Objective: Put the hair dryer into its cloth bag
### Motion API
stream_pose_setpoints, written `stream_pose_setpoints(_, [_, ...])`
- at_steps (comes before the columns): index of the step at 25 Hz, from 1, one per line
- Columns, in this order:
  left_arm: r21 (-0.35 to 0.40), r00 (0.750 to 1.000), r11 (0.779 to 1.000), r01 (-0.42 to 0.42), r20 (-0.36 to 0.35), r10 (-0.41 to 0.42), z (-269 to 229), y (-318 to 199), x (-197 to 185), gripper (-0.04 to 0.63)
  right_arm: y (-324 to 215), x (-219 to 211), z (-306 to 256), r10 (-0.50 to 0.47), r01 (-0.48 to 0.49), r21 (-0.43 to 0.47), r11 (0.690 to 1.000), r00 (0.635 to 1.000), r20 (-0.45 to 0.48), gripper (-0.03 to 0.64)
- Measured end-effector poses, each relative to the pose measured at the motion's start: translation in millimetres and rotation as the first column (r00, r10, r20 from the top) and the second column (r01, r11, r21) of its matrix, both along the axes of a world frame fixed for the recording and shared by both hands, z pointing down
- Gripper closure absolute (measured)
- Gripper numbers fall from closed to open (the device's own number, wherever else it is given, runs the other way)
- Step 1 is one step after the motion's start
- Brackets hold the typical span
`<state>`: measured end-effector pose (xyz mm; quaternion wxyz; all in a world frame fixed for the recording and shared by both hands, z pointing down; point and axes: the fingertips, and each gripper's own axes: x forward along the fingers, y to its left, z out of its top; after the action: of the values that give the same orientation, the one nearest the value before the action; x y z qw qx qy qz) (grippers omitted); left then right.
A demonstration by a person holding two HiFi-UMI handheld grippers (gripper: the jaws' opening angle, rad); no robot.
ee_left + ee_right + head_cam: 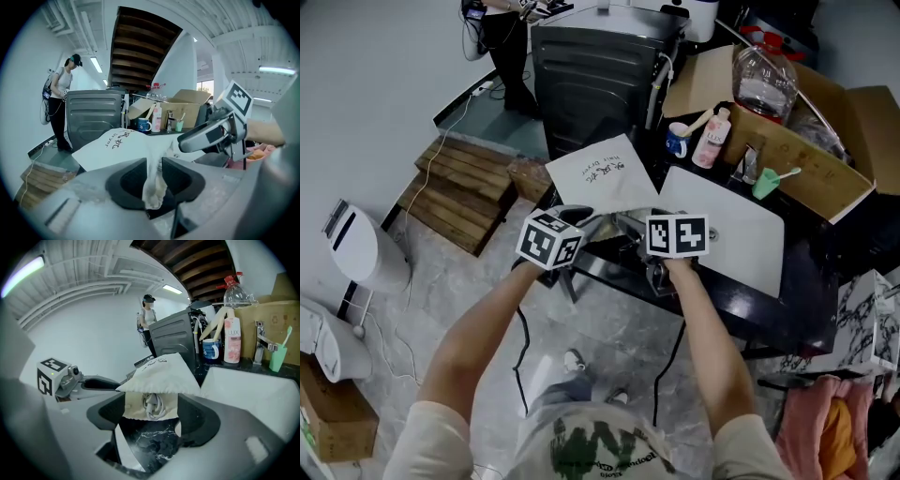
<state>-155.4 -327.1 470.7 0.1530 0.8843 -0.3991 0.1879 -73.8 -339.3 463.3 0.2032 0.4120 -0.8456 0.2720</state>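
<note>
Left gripper [153,162]: jaws set narrowly apart. A bunched edge of the cloth bag [598,173] runs down through the gap and hangs slack below the pads. The cloth fills the gap from side to side, but no firm pinch is seen.

Right gripper [151,405]: jaws stand wide. The open mouth of the bag is framed between the two pads, with its upper flap rising like a tent above them. Contact between pads and cloth cannot be confirmed, as the pads cover the sides of the mouth.

Hair dryer: a coil of white cord [152,405] shows inside the mouth of the bag, directly ahead of the right gripper and centred between its pads. The body of the dryer cannot be made out in any view.

Position: in the head view the bag lies on the black table [806,309], printed face up. Its closed end points away from the person and its mouth points towards the two grippers. The grippers sit close together at the near end of the bag, left beside right. A white panel [731,234] lies flat on the table just right of the bag. Behind the panel stands a cardboard box [806,159], with a blue mug [677,141] and a pink bottle [712,139] at the box's left end
</note>
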Motion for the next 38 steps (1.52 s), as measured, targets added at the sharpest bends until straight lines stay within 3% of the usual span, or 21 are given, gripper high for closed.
stream_pose_setpoints(5, [0.035,0.999,0.999,0.042,-0.020,-0.041,-15,7,-1,0.463,9,5,-11,-0.010,0.010,0.026,1.000,1.000,0.003,0.271])
stream_pose_setpoints(12, [0.068,0.988,0.987,0.147,-0.048,-0.144,-45,19,-9,0.463,28,13,-39,-0.021,0.020,0.100,0.995,1.000,0.012,0.390])
stream_pose_setpoints(18, [0.110,0.976,0.971,0.212,-0.067,-0.206,-72,28,-11,0.488,39,26,-63,-0.017,0.018,0.179,0.984,1.000,-0.005,0.446])
stream_pose_setpoints(22, [0.128,0.969,0.962,0.239,-0.093,-0.228,-79,38,-5,0.489,48,30,-76,-0.019,0.015,0.225,0.974,1.000,0.013,0.482])
stream_pose_setpoints(31, [0.224,0.959,0.933,0.283,-0.063,-0.276,-94,55,8,0.573,64,38,-94,-0.021,0.016,0.314,0.949,1.000,0.015,0.612])
stream_pose_setpoints(38, [0.240,0.959,0.929,0.283,-0.047,-0.280,-100,63,8,0.591,68,41,-100,-0.019,0.008,0.351,0.936,0.999,0.030,0.617])
